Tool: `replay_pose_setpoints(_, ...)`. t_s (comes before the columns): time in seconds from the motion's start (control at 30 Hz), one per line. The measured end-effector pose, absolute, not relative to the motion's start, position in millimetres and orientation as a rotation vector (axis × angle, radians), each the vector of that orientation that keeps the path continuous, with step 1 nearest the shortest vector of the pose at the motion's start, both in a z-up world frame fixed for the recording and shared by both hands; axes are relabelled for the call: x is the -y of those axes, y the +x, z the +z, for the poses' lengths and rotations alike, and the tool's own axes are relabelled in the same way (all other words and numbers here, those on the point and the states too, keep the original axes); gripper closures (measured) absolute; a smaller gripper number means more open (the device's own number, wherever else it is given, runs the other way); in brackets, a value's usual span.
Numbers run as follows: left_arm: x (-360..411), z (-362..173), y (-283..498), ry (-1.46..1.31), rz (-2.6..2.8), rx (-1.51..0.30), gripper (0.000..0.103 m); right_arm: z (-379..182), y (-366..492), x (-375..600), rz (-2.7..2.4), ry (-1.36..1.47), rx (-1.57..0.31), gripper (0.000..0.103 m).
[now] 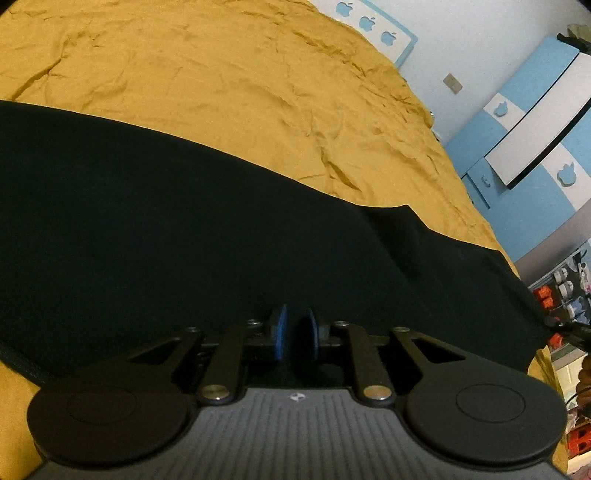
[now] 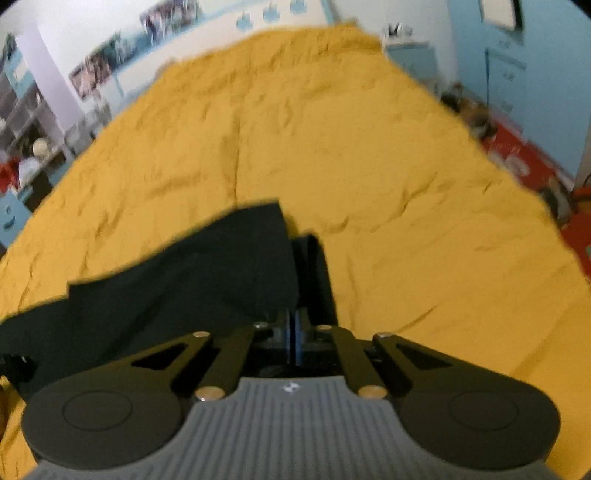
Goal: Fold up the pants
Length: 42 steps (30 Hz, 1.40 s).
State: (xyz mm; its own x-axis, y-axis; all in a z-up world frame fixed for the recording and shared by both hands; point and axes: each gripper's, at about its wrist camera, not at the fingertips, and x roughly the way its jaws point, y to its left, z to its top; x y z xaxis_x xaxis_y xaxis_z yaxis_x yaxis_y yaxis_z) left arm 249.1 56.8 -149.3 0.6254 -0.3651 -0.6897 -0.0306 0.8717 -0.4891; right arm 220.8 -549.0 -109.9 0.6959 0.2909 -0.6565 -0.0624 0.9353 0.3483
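Pants (image 2: 207,273) clamped between right jaws.

A wrinkled mustard-yellow bedsheet (image 1: 229,85) fills most of both views, spread over a wide bed. In the left wrist view, a pale wall (image 1: 461,40) rises toward one o'clock, carrying a small beige switch plate (image 1: 453,82) and a white panel with blue apple cutouts (image 1: 369,22). At three o'clock stands a blue-and-white wardrobe (image 1: 532,147) with the same apple shapes. In the right wrist view, cluttered shelves (image 2: 22,122) sit at nine o'clock, pictures on the wall (image 2: 110,62) at eleven, and a red box (image 2: 524,162) at three. The light is dim and warm.
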Motion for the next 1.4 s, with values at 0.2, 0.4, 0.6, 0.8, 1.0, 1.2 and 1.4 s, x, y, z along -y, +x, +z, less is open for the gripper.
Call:
replay_pose_setpoints(0.2,-56.7,-150.3,248.9,-0.510,-0.202,-0.887,0.084,-137.7,221.4,555.2,0.129,0.261,-0.880,0.103)
replay_pose_setpoints(0.4,-54.3,-152.8,246.9,-0.497,-0.199,-0.880,0.084,-113.9,226.7,538.4,0.069,0.199,-0.728,0.076)
replay_pose_setpoints(0.6,-51.2,-155.6,247.4,-0.493,-0.200,-0.875,0.084,-115.1,289.7,500.4,0.236,0.134,-0.705,0.048)
replay_pose_setpoints(0.8,-54.3,-157.4,246.8,-0.509,-0.206,-0.873,0.084,-155.6,354.6,497.0,0.234,0.144,-0.812,0.048)
replay_pose_setpoints(1.0,-59.2,-160.5,247.0,-0.532,-0.213,-0.872,0.084,-147.5,356.2,496.8,0.265,0.160,-0.739,0.098)
replay_pose_setpoints(1.2,-61.8,-161.6,244.3,-0.536,-0.217,-0.863,0.084,-165.4,359.4,484.7,0.141,0.060,-0.819,0.072)
replay_pose_setpoints(1.4,-66.1,-161.6,243.3,-0.544,-0.219,-0.864,0.084,-123.6,305.0,450.7,0.077,-0.008,-0.596,0.069)
